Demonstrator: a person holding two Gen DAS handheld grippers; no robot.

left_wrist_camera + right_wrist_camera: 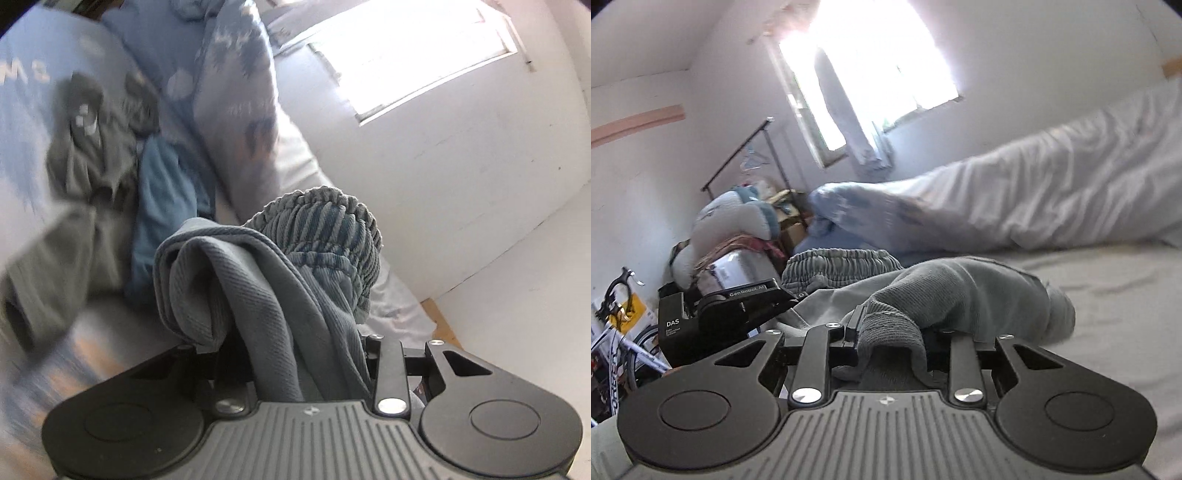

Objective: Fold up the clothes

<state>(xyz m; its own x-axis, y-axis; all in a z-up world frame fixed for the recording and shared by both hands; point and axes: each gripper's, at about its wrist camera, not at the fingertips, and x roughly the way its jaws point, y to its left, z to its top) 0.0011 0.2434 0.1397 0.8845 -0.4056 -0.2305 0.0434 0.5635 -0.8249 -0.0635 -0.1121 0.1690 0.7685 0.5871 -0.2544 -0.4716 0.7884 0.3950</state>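
Both grippers gripped one grey-blue garment — sweatpants [280, 295], judging by the gathered elastic waistband [325, 229] — and held it up above the bed [1089, 295], probably to shake it straight before folding. The left gripper [295, 354] had its fingers clenched on a bunched fold beside the waistband, cloth spilling over them. The right gripper [886, 343] had its fingers clenched on a ribbed hem, likely a cuff [886, 332], the fabric running from it toward the left gripper, seen at that view's left. A rumpled white duvet [1052, 184] lay behind. Other clothes — a grey piece [92, 166] and a blue one [162, 206] — waited on the bed, blurred.
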